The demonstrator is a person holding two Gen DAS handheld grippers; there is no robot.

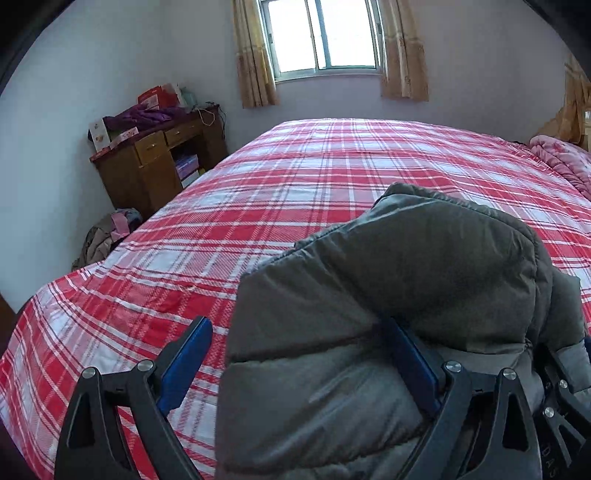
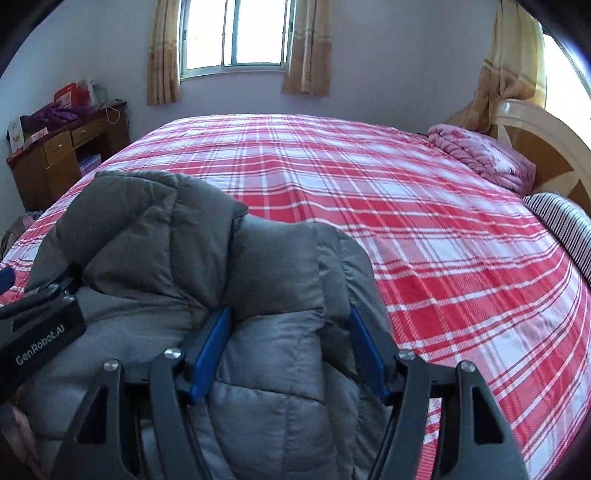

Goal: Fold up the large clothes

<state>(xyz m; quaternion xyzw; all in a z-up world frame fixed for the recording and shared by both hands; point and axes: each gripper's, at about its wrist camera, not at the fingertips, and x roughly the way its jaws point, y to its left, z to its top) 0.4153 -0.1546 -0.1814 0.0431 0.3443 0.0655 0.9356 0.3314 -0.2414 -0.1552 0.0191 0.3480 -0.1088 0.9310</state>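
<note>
Padded jacket (image 2: 192, 266) lies bunched on bed (image 2: 424, 229), lower left of right-wrist frame. Desk (image 2: 62, 151) stands at far left, beside bed. Window (image 2: 236, 33) in wall behind bed, top centre. Quilt (image 2: 484, 155) and pillow (image 2: 565, 229) lie on bed at right edge, before headboard (image 2: 546, 147).

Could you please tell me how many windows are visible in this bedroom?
2. One window is in the far wall beyond the plaid bed, between short tan curtains. A second window shows at the right edge, above the headboard, mostly cut off. Others may lie outside both views.
</note>
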